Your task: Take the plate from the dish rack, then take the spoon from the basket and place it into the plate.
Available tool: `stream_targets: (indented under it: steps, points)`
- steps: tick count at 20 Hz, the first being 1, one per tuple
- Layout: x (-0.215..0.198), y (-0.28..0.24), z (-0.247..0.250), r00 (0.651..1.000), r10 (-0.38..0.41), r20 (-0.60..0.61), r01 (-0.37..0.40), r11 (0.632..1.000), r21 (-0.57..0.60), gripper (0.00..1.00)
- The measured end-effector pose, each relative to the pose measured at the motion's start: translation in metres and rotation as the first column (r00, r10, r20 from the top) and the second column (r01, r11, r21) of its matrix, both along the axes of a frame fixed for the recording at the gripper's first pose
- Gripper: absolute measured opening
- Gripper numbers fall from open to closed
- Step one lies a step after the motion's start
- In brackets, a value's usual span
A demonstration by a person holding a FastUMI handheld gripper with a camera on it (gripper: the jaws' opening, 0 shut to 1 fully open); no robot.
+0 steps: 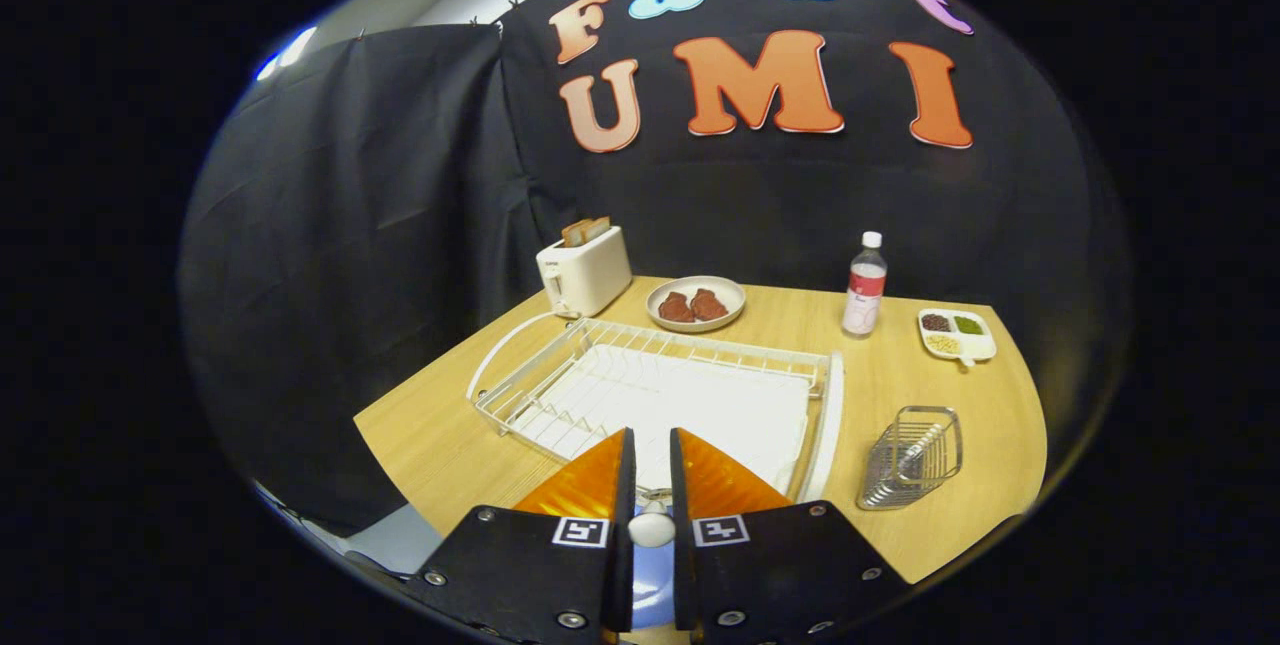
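Gripper view is showing the gripper (651, 485) clamping the spoon (651, 529) handle, lowering gently onto the plate (652, 600) underneath.

Table (480, 445): pale wood-grain top, smooth, matt. On it, dish rack (650, 365): white coated wire. Basket (910, 457) right of rack: shiny bare metal wire. Toaster (585, 272) behind rack: glossy white plastic. Bottle (864, 295): clear plastic.
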State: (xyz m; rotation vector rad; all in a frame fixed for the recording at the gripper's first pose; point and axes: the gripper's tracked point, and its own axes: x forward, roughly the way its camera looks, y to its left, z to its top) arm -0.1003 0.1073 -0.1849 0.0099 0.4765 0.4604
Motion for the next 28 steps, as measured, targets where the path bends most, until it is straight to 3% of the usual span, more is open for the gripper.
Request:
stream_targets:
  steps: [9,14,18,25,28]
  points:
    - [-0.025,0.035,0.002,0.99,0.141,-0.02,-0.139,0.987,0.079,0.16]
    - [-0.038,0.036,-0.029,0.983,0.173,-0.06,-0.169,0.983,0.071,0.16]
    - [-0.042,0.029,-0.071,0.981,0.177,-0.086,-0.178,0.984,-0.007,0.16]
    - [-0.062,-0.006,-0.105,0.981,0.126,-0.147,-0.127,0.992,0.007,0.17]
    - [-0.067,-0.028,-0.131,0.978,0.104,-0.18,-0.123,0.988,-0.093,0.18]
